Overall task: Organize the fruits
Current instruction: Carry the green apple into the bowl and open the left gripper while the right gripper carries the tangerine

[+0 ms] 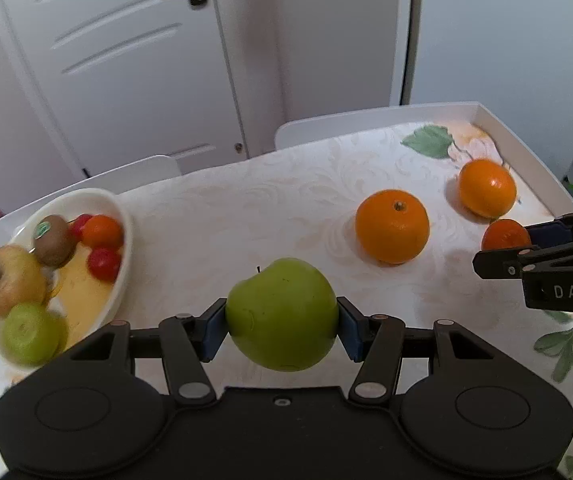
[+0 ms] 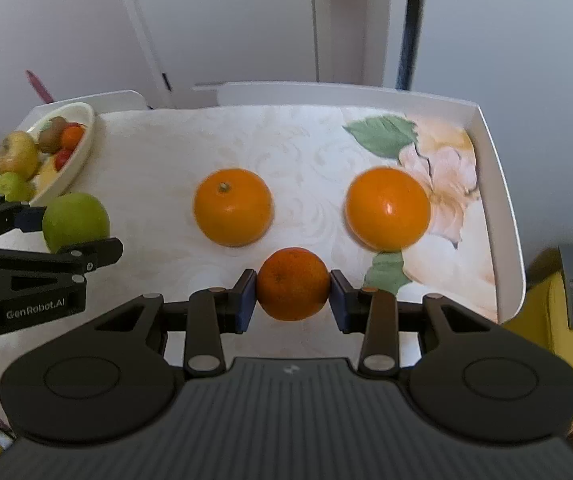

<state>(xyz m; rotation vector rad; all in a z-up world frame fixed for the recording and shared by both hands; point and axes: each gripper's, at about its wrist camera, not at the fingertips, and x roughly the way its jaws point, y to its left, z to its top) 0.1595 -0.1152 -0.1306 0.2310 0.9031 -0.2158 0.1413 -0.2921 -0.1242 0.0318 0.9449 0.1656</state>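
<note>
My left gripper is shut on a green apple, held a little above the table; the same apple shows at the left of the right wrist view. My right gripper is shut on a small dark orange, its blue pads pressing both sides. That small orange shows at the right edge of the left wrist view. Two bigger oranges lie on the table beyond: one with its stem up, one further right.
A white oval bowl at the table's left holds a yellowish apple, a kiwi, a green fruit and small red and orange fruits. The table has a raised white rim on the right and far sides. White doors stand behind.
</note>
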